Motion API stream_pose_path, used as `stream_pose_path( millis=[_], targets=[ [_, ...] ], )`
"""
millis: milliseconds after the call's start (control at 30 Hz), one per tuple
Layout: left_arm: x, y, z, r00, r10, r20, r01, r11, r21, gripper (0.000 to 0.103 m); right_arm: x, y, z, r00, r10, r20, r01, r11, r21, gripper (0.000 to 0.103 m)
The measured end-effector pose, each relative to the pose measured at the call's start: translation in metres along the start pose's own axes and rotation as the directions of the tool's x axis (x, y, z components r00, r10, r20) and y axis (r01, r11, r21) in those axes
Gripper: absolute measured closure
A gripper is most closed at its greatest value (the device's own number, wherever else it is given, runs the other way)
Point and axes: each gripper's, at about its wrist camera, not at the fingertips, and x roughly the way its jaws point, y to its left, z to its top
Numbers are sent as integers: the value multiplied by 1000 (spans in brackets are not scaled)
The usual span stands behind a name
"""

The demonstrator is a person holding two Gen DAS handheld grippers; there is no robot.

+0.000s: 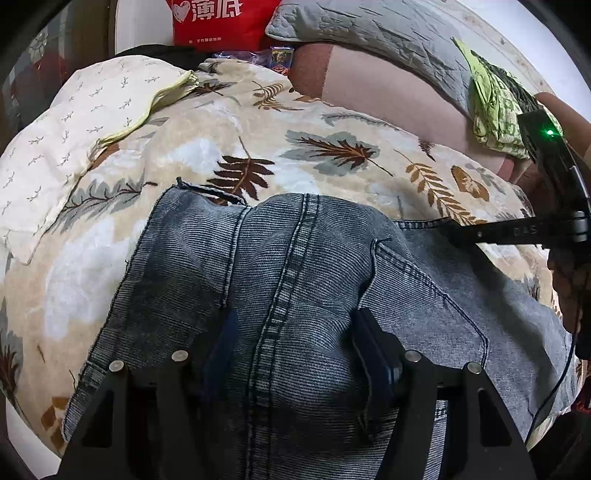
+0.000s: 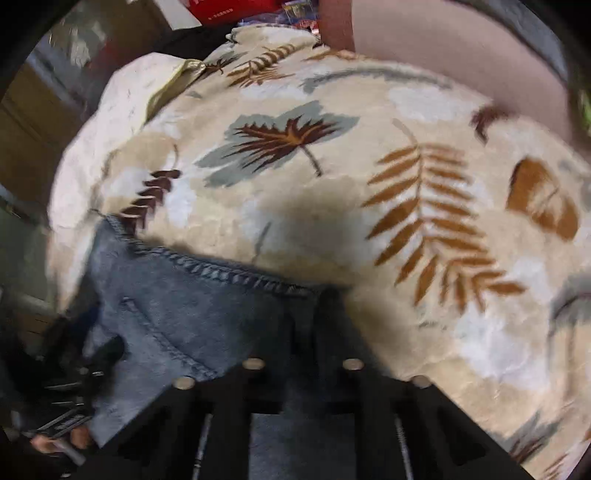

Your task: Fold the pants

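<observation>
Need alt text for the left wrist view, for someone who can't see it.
Left gripper, open, points down at blue jeans on a leaf-print blanket. The right gripper reaches the jeans' right edge; a red bag sits beyond.

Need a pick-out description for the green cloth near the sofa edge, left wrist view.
Start at the beige leaf-print blanket covering the bed, then look past its far right edge to the pinkish-brown cushion. The crumpled lime-green patterned cloth lies on it, the only bright green item around.
</observation>
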Motion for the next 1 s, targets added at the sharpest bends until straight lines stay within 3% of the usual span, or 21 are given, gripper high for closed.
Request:
stream_pose_path(
  millis=[167, 300, 367, 433, 567, 600, 633, 667, 733, 867, 1000],
  targets=[
    [3, -6, -1, 1000, 29, 11, -30, 999, 34, 35, 11, -3, 15, 989, -148, 27, 148, 989, -8, 100],
    [1, -4, -2, 1000, 22, 17, -23, 999, 29, 35, -8, -20, 11, 991, -87, 105, 75, 990, 120, 97],
    [1, -4, -2, 1000, 24, 18, -25, 999, 26, 35, -21, -22, 5, 992, -33, 124, 17, 991, 131, 82],
    [1, -6, -2, 999, 30, 19, -31, 999, 27, 34, -29, -22, 1, 993, 5, 121, -19, 992, 121, 31],
    [2, -6, -2, 999, 31, 20, -31, 999, 30, 33, -16, -19, 6, 997, 42, 64, -47, 995, 85, 29],
    [2, -6, -2, 999, 29, 21, -30, 999, 32, 33, -7, -20, 8, 998, 59, 35, -62, 994, 88, 35],
    [2, -5, -2, 999, 28, 22, -29, 999, 33, 33, 3, -21, 10, 997, 82, 6, -82, 993, 91, 65],
    [2, -5, -2, 999, 27, 22, -28, 999, 34, 33, 13, -18, 10, 995, 99, -26, -97, 992, 78, 83],
    [2, -5, -2, 999, 24, 22, -25, 999, 33, 33, 19, -4, 8, 997, 65, -40, -65, 998, 9, 95],
    [3, -6, -2, 999, 28, 22, -29, 999, 42, 31, 10, 3, 14, 999, -52, 12, 53, 998, -39, 100],
    [4, -9, -3, 999, 38, 26, -39, 997, 60, 30, 25, 10, 19, 983, -180, 38, 183, 980, -83, 100]
  ],
)
